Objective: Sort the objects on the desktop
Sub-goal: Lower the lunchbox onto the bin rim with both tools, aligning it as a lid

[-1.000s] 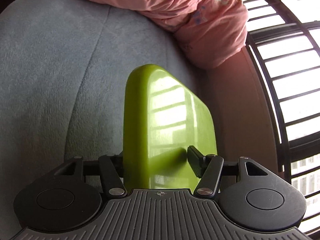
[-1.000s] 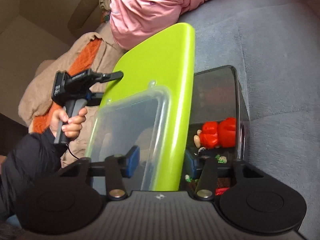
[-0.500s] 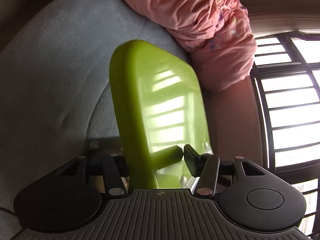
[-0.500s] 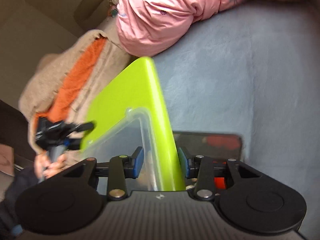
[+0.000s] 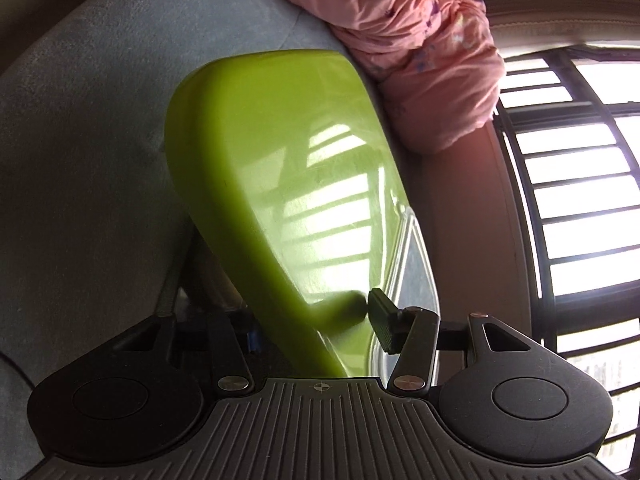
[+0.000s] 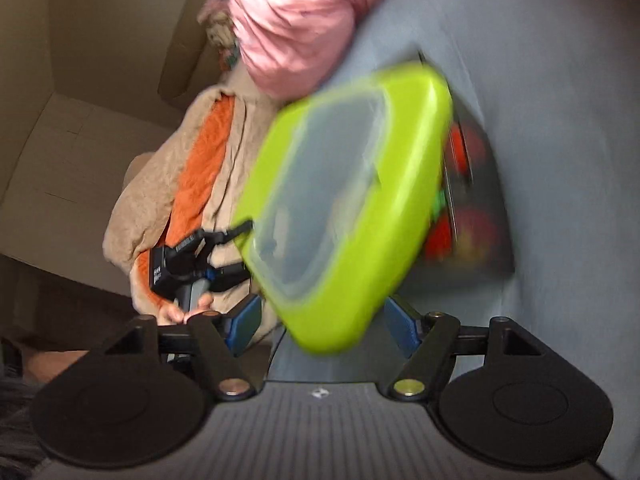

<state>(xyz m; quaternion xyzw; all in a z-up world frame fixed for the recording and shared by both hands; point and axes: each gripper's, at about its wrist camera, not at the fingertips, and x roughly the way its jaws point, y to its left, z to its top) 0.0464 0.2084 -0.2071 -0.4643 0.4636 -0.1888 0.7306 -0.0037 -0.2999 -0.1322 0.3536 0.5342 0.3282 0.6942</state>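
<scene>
Both wrist views close on shared green lid (image 5: pixel 280 184), opposite faces

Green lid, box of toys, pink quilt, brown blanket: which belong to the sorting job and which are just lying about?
In the job:
green lid, gripped by the left gripper
right gripper, open beside the lid
dark box with red toys, behind the lid

Lying about:
pink quilt
brown and orange blanket
grey cushion
window bars

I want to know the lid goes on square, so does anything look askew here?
Yes. The green lid hangs tilted over the dark box, not seated on it. The left gripper clamps one edge; the right gripper is open with the lid's corner between its fingers. The right view is blurred.
</scene>
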